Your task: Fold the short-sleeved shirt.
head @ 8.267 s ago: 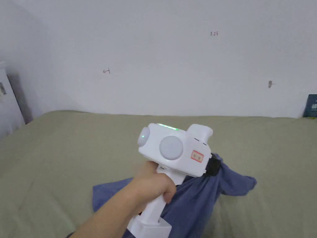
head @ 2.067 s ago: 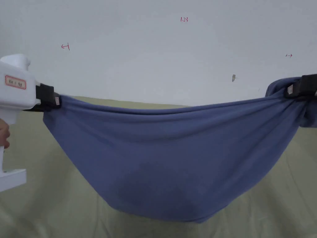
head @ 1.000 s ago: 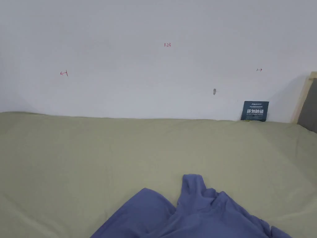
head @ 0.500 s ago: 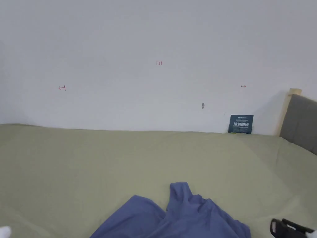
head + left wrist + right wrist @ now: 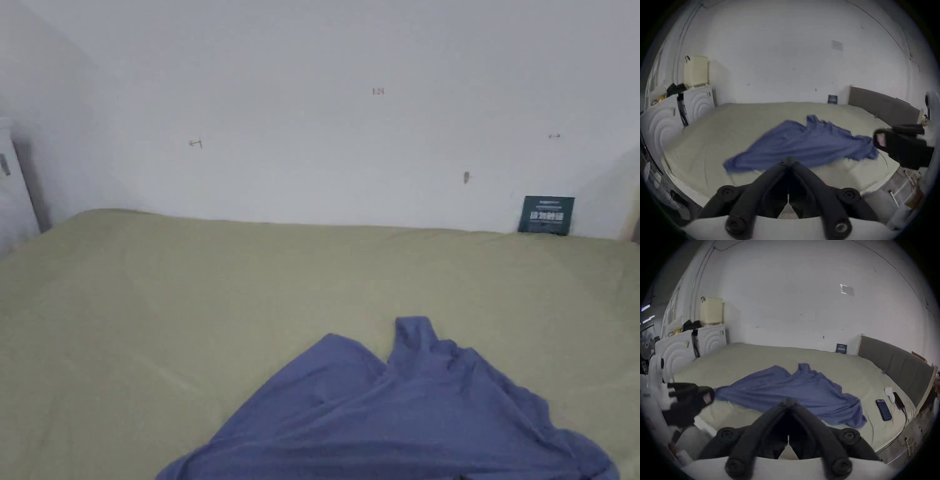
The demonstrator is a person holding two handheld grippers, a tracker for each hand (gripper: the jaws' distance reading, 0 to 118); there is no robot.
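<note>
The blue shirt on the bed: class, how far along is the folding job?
Done: the blue shirt lies spread on the green bed, though rumpled. In hand: nothing; the left gripper and right gripper are closed and empty near the bed's edge. Left: smoothing and every fold.

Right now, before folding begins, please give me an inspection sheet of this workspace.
Surface: green bed sheet, lightly wrinkled.
Job's things: blue shirt lies rumpled and unfolded at the near edge.
Clutter: two phones and a small white object on the bed near the headboard.
Grippers: left gripper and right gripper have jaws together, holding nothing, apart from the shirt.
Cables: one runs from the farther phone.
Surroundings: white wall, white cabinets, dark card against the wall.
</note>
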